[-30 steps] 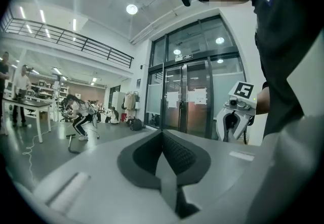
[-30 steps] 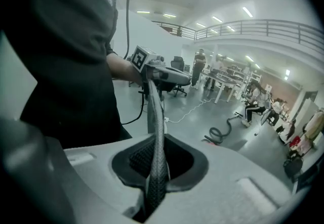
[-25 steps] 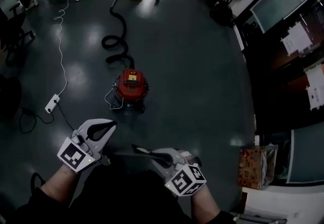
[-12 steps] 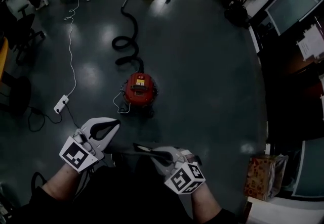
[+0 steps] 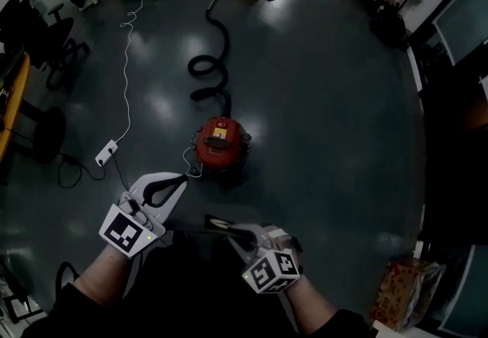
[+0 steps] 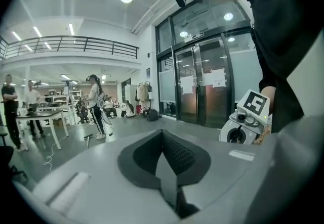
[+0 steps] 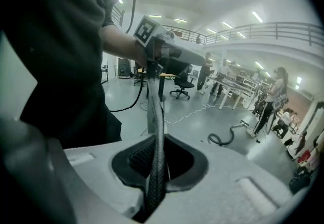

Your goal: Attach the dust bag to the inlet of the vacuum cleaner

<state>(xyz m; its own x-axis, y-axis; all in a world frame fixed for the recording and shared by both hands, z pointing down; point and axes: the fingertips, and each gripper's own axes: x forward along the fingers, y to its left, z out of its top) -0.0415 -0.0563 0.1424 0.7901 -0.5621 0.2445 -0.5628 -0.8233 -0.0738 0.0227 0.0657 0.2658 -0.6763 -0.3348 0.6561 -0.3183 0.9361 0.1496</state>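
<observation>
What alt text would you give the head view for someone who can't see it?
Looking down, the left gripper and the right gripper hold a dark dust bag stretched between them over a shiny dark floor. Ahead stands a red vacuum cleaner, its black hose snaking away into the room.

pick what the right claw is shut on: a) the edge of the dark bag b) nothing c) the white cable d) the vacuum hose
a: in the right gripper view the right claw pinches the dark woven edge of the bag, which runs up from between its jaws.
</observation>
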